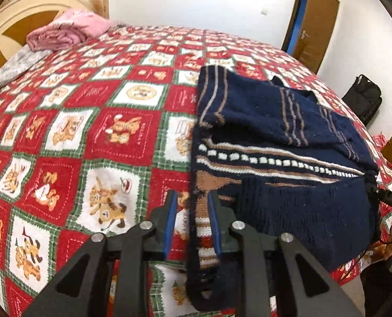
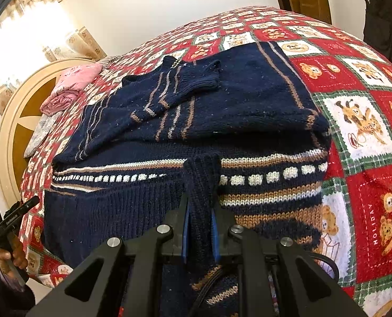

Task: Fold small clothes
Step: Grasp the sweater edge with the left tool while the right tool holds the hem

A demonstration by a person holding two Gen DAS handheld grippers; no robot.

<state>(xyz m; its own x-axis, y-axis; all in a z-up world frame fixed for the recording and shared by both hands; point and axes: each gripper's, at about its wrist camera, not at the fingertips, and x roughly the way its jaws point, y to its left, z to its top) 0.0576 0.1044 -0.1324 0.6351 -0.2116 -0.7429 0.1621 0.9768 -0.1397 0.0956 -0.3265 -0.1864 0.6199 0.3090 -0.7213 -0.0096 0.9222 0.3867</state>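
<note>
A navy knitted sweater with tan and white stripes lies on the bed, its sleeves folded in over the body. My left gripper is shut on the sweater's near left edge. The striped fabric runs up along the right blue pad, and a sliver of bed cover shows beside the left pad. In the right wrist view the sweater fills the middle. My right gripper is shut on a bunched ridge of the ribbed navy hem. Both grippers hold the near hem, apart from each other.
The bed carries a red, white and green teddy-bear cover. A folded pink blanket and a grey pillow lie by the headboard. A wooden door and a black bag stand beyond the bed. A person's hand shows at the left.
</note>
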